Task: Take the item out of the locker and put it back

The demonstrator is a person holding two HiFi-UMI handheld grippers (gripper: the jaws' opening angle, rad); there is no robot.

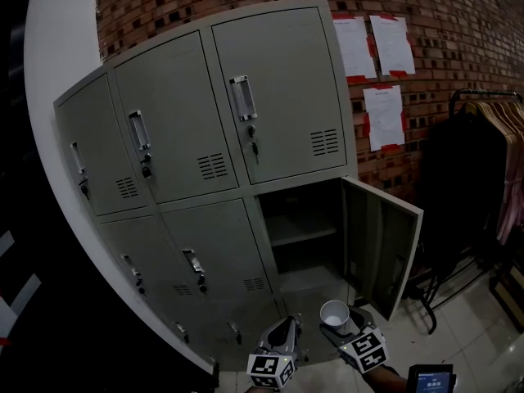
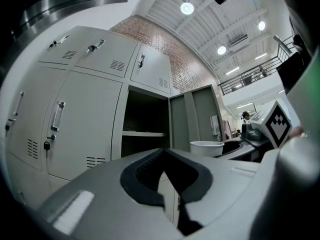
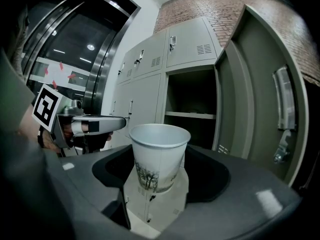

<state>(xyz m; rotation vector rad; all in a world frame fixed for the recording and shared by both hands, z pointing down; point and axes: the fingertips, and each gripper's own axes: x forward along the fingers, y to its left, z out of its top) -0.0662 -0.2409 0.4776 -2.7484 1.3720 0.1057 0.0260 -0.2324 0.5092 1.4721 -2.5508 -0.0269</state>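
Paper cup upright, axis vertical, pinched in right tongs, near side of the open lower-right compartment, which lies straight ahead. Left tongs pressed together, empty, just left. Open door hangs to the right; inner shelf prob. limits headroom.

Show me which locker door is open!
The bottom-right locker door is open, swung out to the right so you can see the shelf inside. The other five doors are shut.
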